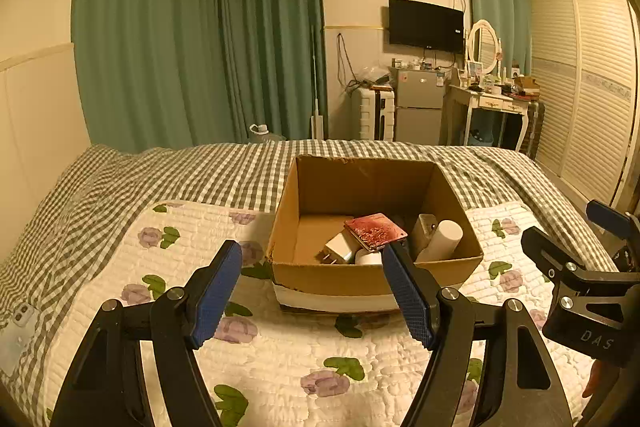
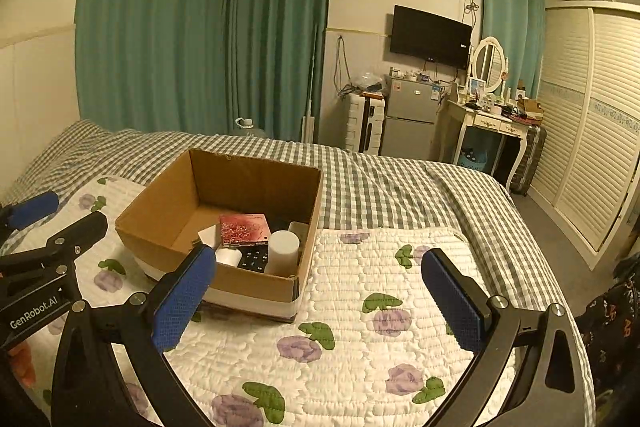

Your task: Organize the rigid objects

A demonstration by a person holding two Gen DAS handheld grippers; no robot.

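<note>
An open cardboard box [image 1: 316, 187] [image 2: 156, 211] sits on the floral quilt. Inside lie a red patterned case [image 1: 375, 231] [image 2: 243, 229], a white charger plug [image 1: 340, 247], a white cylinder [image 1: 442, 241] [image 2: 283, 251] and a black remote [image 2: 254, 259]. My left gripper [image 1: 312, 287] is open and empty, just in front of the box. My right gripper [image 2: 320, 303] is open and empty, over the quilt to the right of the box. Each gripper shows at the edge of the other's view.
A white floral quilt [image 1: 280, 347] [image 2: 360, 327] lies over a green checked bed cover [image 1: 200, 179]. A phone [image 1: 18, 331] lies at the bed's left edge. Beyond the bed stand a small fridge [image 2: 410, 115], a dressing table [image 2: 486, 125] and a wardrobe [image 2: 592, 131].
</note>
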